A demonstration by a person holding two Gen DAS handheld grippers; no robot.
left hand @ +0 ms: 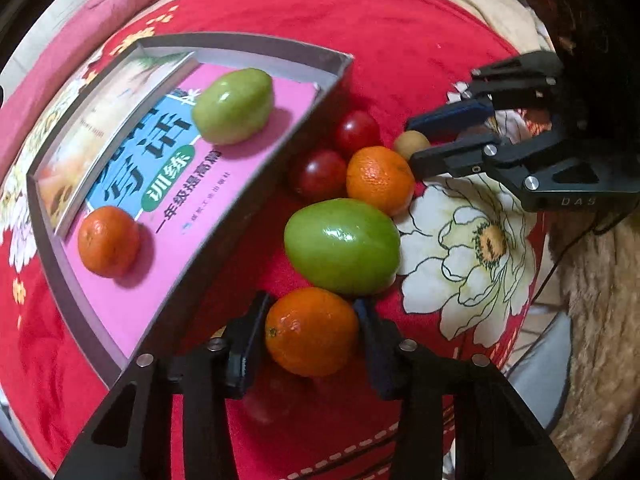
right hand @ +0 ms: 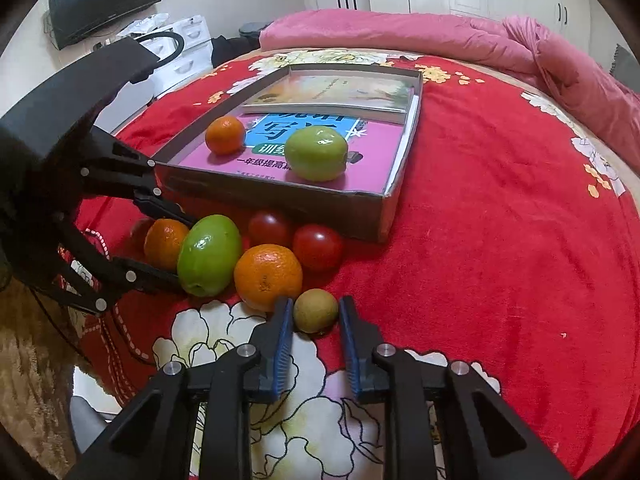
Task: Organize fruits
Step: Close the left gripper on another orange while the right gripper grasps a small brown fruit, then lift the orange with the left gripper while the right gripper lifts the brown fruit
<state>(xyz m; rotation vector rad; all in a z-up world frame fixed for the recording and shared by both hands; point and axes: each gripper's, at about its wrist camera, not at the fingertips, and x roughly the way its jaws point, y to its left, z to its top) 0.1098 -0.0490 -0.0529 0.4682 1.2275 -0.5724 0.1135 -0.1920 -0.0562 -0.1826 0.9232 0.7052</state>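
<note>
I had 2 fruits already in the box (right hand: 280,196): 1 orange (right hand: 225,135) and 1 green fruit (right hand: 317,153), both resting on the pink book cover (right hand: 376,160) inside it, well apart from each other. Left outside on the red blanket (right hand: 500,240), just beside the box's near wall, I counted 6 clear pieces: 2 red tomatoes (right hand: 318,247), 2 more oranges, 1 green fruit (right hand: 209,255) and 1 small brown fruit (right hand: 315,310); a dim reddish shape behind the left orange might have been another, I could not tell. So roughly a quarter done, most of the pile still to move. My left gripper (left hand: 312,330) had its fingers on either side of the nearest orange (left hand: 311,331), pads at or touching its flanks; it looked like a grasp, with the orange still down on the blanket against the green fruit. My right gripper (right hand: 315,316) straddled the small brown fruit with its blue pads (right hand: 285,344). In its own view a slim gap showed on the right side, but the jaws looked drawn in as far as they go, so I judged it clenched on that fruit, which was not lifted either. Next I figured both pieces go up and over the wall into the box, then the tomatoes, the other orange and the green one.
</note>
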